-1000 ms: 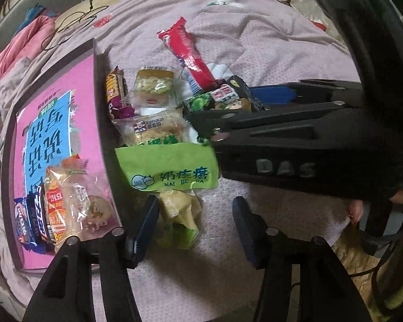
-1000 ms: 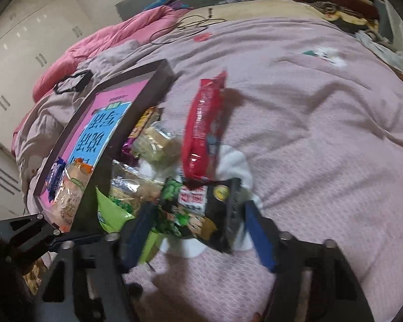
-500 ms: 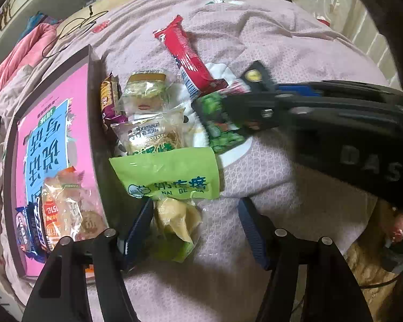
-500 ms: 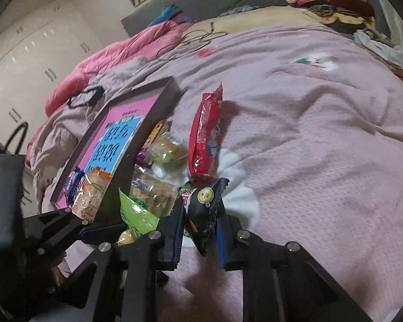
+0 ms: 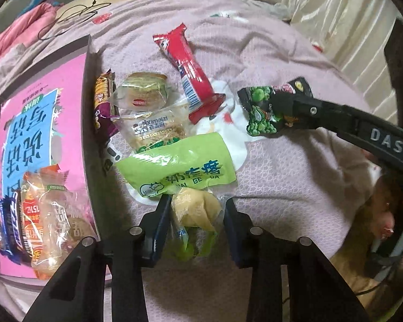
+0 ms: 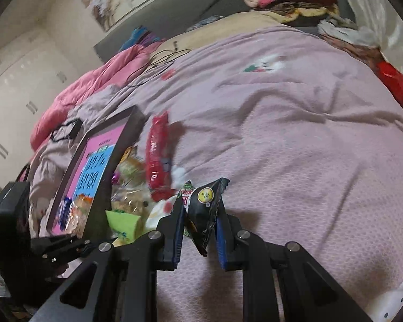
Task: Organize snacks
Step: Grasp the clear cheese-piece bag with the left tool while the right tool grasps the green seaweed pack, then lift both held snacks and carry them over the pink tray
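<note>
A green snack packet (image 5: pixel 180 166) with a pale yellow lump inside lies on the pink bedspread (image 5: pixel 282 174). My left gripper (image 5: pixel 196 206) is closing on its near end, and both pads touch the clear wrap. My right gripper (image 6: pixel 200 206) is shut on a black and green pea packet (image 6: pixel 205 196), held edge-up just above the bed. In the left wrist view that pea packet (image 5: pixel 266 110) hangs from the right gripper (image 5: pixel 287 107) to the right of the snack pile. A dark-rimmed tray (image 5: pixel 88 107) with a pink bottom lies at the left.
Loose on the bed lie a long red packet (image 5: pixel 190 72), a clear-wrapped cake (image 5: pixel 142 94), a Ximaizi packet (image 5: pixel 155 128) and a purple packet (image 5: pixel 102 102). Several snacks (image 5: pixel 35 214) sit in the tray's near corner. A black cable (image 5: pixel 72 16) and a pink duvet (image 6: pixel 94 86) lie beyond.
The right gripper shut on the pea packet, then lifted it off the pile and carried it right. The left gripper's jaws narrowed onto the green packet.
</note>
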The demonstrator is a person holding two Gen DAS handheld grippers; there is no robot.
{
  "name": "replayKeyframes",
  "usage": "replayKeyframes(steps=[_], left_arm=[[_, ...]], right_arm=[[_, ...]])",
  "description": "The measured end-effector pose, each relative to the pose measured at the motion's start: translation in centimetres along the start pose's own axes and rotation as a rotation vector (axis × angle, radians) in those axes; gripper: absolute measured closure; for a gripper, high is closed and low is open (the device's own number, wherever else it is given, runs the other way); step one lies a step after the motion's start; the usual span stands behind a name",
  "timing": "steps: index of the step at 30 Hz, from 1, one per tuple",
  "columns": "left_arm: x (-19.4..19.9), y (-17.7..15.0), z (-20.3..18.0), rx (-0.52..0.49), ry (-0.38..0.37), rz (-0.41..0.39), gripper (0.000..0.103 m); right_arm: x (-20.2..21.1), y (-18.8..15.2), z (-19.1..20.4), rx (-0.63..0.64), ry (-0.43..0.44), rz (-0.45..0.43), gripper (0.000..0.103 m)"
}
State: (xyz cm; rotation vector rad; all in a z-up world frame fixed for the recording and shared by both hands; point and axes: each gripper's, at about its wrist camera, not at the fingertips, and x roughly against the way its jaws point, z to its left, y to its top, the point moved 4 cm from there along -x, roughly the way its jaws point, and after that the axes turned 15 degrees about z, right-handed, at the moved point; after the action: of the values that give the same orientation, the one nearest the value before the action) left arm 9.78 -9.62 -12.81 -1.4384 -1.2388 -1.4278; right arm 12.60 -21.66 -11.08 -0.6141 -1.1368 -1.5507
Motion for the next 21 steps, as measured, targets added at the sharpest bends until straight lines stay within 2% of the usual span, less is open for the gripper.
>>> replayKeyframes(steps=[4,6,21], left_arm=[[0.7,-0.1,0.7,0.029,-0.084,-0.010,0.064],[1.1,-0.2,0.9,0.035,-0.102,-0.013,0.064],[5.8,-0.9,1.5,0.025,-0.071,-0.092,0.064]], right_arm=[[0.4,0.1,-0.4,-0.024,0.015,-0.019,0.082],[0.5,0.2,-0.3,-0.037,0.034,-0.029,0.082],[1.6,-0.2,2.4,0.023,0.089,-0.090,0.082]])
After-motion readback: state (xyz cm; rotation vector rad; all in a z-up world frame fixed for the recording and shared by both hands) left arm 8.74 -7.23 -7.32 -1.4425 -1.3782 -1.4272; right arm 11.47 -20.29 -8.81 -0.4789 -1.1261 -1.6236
